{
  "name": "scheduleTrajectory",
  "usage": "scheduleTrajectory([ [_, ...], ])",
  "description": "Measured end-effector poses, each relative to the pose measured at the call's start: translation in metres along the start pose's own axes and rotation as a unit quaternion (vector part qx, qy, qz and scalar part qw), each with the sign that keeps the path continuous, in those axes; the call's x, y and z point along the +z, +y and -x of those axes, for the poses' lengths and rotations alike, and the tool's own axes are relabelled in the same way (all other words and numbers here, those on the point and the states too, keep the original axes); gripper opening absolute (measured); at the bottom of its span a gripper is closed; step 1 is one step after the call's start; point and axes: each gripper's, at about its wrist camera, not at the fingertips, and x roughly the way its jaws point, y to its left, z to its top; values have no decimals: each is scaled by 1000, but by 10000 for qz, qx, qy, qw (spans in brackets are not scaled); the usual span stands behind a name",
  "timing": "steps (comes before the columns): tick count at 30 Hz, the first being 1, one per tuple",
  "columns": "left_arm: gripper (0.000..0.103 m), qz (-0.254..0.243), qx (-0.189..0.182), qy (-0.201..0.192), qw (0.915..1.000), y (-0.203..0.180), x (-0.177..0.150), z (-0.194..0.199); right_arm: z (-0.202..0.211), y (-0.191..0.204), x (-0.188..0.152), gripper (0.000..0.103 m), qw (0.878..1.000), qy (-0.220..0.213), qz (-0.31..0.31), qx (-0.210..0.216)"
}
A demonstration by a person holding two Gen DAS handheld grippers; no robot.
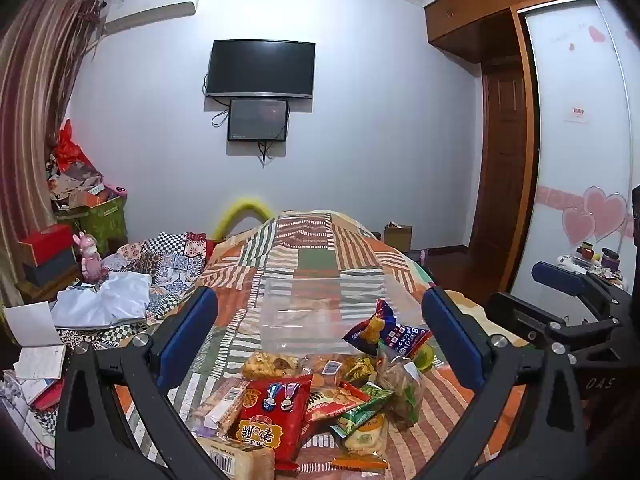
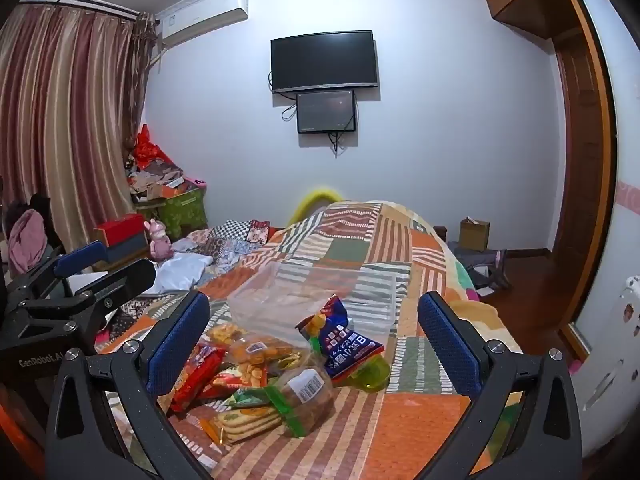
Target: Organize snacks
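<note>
your left gripper (image 1: 320,336) and right gripper (image 2: 314,338) both hover with jaws wide apart, holding nothing; the snack pile (image 1: 312,392) lies on the patchwork bed (image 1: 316,240) between your left jaws, just in front of the clear plastic bin (image 1: 316,304); bare quilt stretches beyond the bin and right of the pile; the bed's right edge drops to wooden floor (image 2: 528,292); the red packet (image 1: 268,420) carries chinese characters; the blue packet (image 2: 340,340) shows japanese print; your other gripper's body reads "genrobot.ai".
</note>
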Motion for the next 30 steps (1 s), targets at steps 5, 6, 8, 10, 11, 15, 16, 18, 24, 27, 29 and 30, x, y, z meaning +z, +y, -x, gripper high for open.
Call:
scheduleTrajectory([
  [5, 103, 120, -99, 155, 9998, 5, 1, -4, 0, 0, 0, 103, 10000, 27, 20, 18],
  [6, 103, 142, -116, 182, 9997, 7, 2, -5, 0, 0, 0, 103, 10000, 25, 23, 6],
  [8, 103, 186, -146, 235, 9994, 11, 3, -8, 0, 0, 0, 103, 10000, 20, 19, 1],
  [10, 103, 75, -10, 29, 10000, 7, 3, -1, 1, 0, 0, 103, 10000, 9, 27, 2],
  [11, 103, 78, -8, 32, 10000, 7, 3, -1, 1, 0, 0, 103, 10000, 8, 25, 1],
  [15, 103, 34, 27, 49, 10000, 3, -4, -8, 2, -1, 1, 103, 10000, -2, -1, 21],
  [16, 103, 33, 25, 55, 10000, 3, -4, -8, 1, -1, 1, 103, 10000, -7, -5, 20],
  [18, 103, 41, 10, 64, 10000, 3, -5, -8, 0, -1, 0, 103, 10000, -19, -15, 21],
  [24, 103, 32, 5, 59, 10000, 3, -5, -8, 2, -4, 2, 103, 10000, -28, -56, 16],
  [27, 103, 34, 2, 61, 10000, 3, -4, -7, 2, -4, 1, 103, 10000, -36, -75, 17],
  [29, 103, 37, -16, 67, 10000, 3, -3, -7, 2, -4, 0, 103, 10000, -40, -82, 19],
  [30, 103, 37, -18, 61, 10000, 3, -3, -7, 2, -4, 0, 103, 9999, -42, -90, 21],
])
